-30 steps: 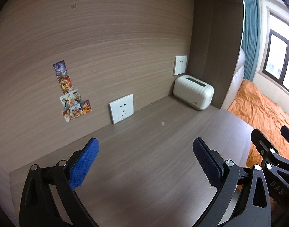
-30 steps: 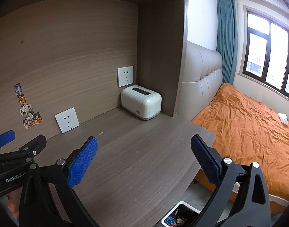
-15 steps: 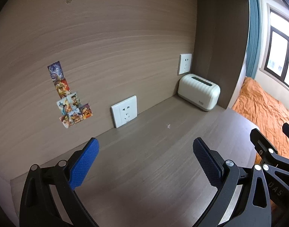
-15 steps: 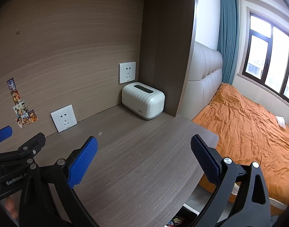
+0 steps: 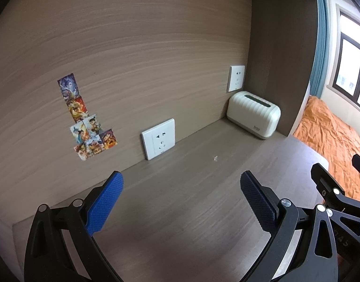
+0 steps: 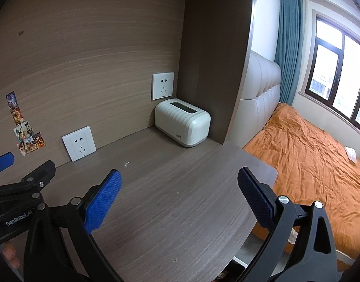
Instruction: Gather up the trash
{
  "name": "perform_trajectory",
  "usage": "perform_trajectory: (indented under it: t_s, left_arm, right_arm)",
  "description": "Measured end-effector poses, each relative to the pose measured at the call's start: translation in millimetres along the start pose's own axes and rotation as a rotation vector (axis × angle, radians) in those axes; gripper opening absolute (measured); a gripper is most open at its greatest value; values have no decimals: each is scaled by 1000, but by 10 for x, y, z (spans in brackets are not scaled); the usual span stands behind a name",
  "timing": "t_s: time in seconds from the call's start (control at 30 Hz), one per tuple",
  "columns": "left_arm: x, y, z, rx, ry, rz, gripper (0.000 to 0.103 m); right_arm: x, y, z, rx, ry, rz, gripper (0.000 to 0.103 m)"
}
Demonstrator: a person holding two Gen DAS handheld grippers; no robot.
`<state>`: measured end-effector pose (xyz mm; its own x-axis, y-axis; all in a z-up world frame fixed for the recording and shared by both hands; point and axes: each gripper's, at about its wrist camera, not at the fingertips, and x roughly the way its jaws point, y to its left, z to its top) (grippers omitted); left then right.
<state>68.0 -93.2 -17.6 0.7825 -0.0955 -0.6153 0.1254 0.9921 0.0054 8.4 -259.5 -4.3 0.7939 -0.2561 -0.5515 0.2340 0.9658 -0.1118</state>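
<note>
While both grippers' jaws gape wide, empty, tiny white crumpled scrap (image 5: 215, 158) lies alone on desk (image 5: 180, 211).

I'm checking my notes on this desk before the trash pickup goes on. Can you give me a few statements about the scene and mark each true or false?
1. Both the left gripper and the right gripper are open and hold nothing. True.
2. A small white scrap lies on the desk. True.
3. The white box stands in the middle of the desk. False: it sits in the back corner, below the upper socket.
4. The stickers lie flat on the desk. False: they are stuck on the back panel, left of the lower socket.
5. The bed cover is orange. True.
</note>
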Motion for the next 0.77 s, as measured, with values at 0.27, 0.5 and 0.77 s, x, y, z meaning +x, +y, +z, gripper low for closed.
perform_trajectory:
  t_s: [0.27, 0.5, 0.77]
  left_arm:
    - [-16, 2, 0, 4, -20, 25, 98]
    - [-11, -6, -3, 9, -21, 19, 98]
    - [28, -31, -25, 6, 5, -12, 98]
  right_arm:
    - [9, 21, 5, -8, -1, 8, 98]
    - [13, 12, 0, -3, 3, 5, 98]
    - [13, -21, -35, 3, 9, -4, 98]
